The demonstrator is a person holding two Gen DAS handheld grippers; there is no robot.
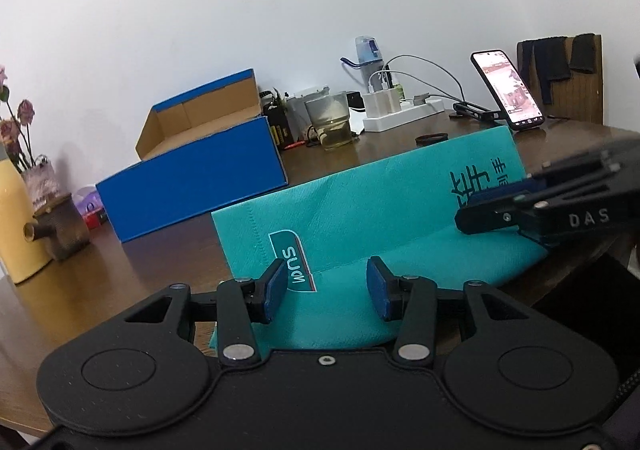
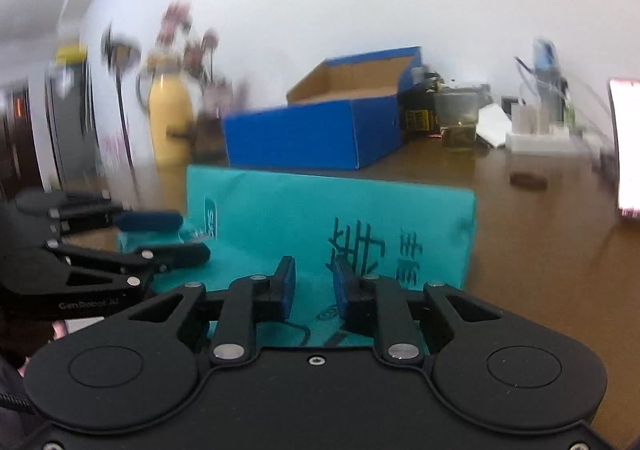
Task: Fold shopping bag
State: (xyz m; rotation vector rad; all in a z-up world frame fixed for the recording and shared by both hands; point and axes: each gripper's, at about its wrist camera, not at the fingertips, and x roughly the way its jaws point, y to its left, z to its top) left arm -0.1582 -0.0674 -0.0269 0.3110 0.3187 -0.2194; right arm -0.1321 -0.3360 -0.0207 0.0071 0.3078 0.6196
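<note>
A teal non-woven shopping bag (image 1: pixel 360 209) lies flat on a brown wooden bench (image 1: pixel 120 290), its near part doubled over so a fold line runs across it. The left hand-held gripper (image 1: pixel 327 288) hovers over the bag's near edge with its blue-padded fingers (image 1: pixel 276 286) spread apart and nothing between them. The right hand-held gripper (image 2: pixel 314 286), at the bag's other near corner over the printed characters, also has its fingers parted, though more narrowly; its view is motion-blurred, and contact with the fabric cannot be judged.

Behind the bag, just beyond its far edge, an open blue cardboard box (image 1: pixel 200 165) sits with its lid tipped back. To the box's right stand a glass mug of pale liquid (image 1: pixel 330 121), a white power strip with chargers and cables (image 1: pixel 400 109), a grey water bottle (image 1: pixel 366 57) and a propped smartphone (image 1: pixel 508 89) with its screen lit. A small dark ring-like item (image 1: pixel 431 138) lies between the mug and the bag's far corner. To the box's left are a yellow vase with dried roses (image 1: pixel 14 209) and a small brown pot (image 1: pixel 60 226).

Bare bench lies open to the left of the bag, in front of the box, and beyond the bag's right edge. The bench's right-hand edge runs close by the bag's right near corner.
</note>
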